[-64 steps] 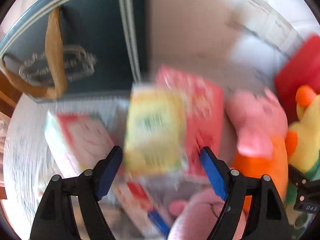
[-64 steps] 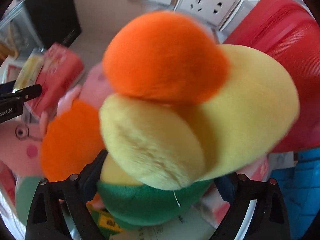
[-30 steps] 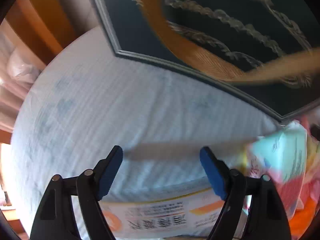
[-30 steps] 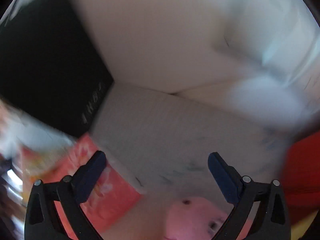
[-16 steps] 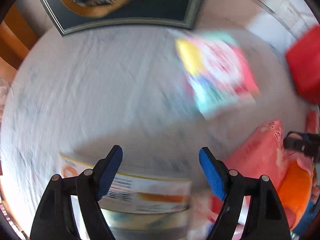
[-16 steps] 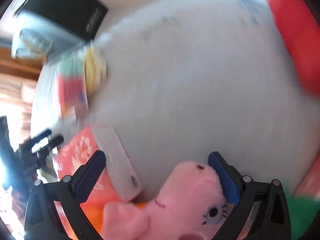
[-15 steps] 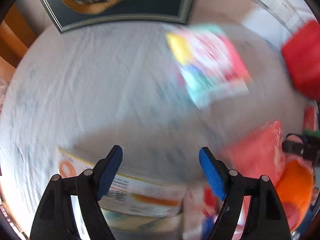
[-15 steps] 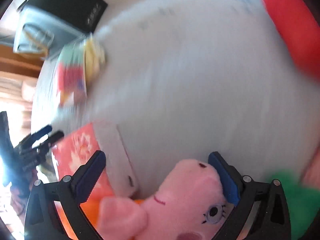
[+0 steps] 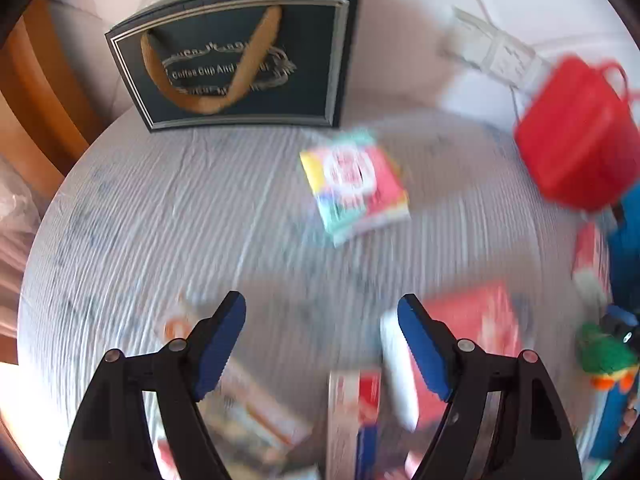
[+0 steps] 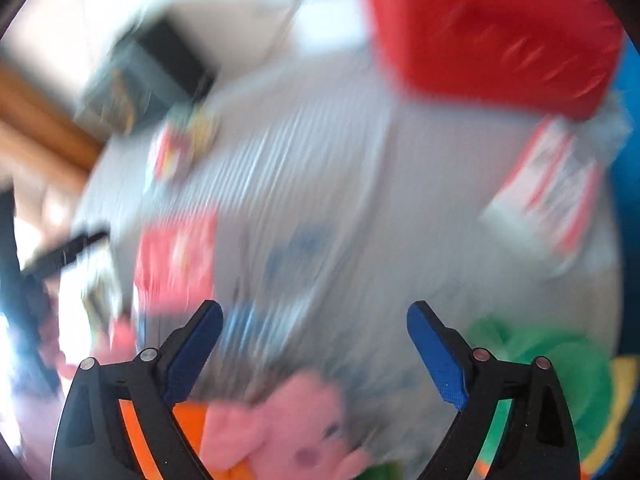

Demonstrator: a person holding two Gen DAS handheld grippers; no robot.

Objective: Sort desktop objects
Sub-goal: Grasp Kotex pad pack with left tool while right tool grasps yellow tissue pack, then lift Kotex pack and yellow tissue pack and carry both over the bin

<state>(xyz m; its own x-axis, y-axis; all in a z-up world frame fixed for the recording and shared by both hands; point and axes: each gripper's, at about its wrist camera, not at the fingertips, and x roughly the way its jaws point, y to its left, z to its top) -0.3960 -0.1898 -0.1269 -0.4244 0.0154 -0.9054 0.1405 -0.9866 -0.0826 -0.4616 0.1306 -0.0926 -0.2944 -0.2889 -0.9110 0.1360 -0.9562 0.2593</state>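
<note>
Two wrist views, both blurred by motion, over a round table (image 9: 168, 216) w/ a pale ribbed cloth.

Left gripper (image 9: 322, 320): jaws spread wide, nothing between them, hovering over bare cloth near the table's near edge. Right gripper (image 10: 314, 328): jaws also spread wide, empty, above open cloth.

Open room: a broad bare patch of cloth fills the middle and left of the table in the left view. The table's curved left edge shows, w/ a wooden chair (image 9: 44, 120) beyond it.

Far edge: 1 dark gift bag (image 9: 240, 60) w/ tan ribbon handles, upright against the wall. Far right: 1 red bag (image 9: 576, 140). A blue object (image 9: 628, 240) sits at the right edge; can't tell what it is.

Boxes: 1 colourful box (image 9: 354, 186) lying flat mid-table, well apart from the rest. 1 red pack (image 9: 472, 344) just right of the left gripper. Near the left gripper, roughly 2 more packs, 1 w/ orange print (image 9: 248, 408) and 1 red-white (image 9: 352, 412); too blurred to count surely. In the right view, 1 red-white striped pack (image 10: 548, 188) lies near the red bag.

Plush: 1 pink pig (image 10: 280, 428) w/ orange body right under the right gripper; 1 green-yellow toy (image 10: 560, 368) just right of it.
</note>
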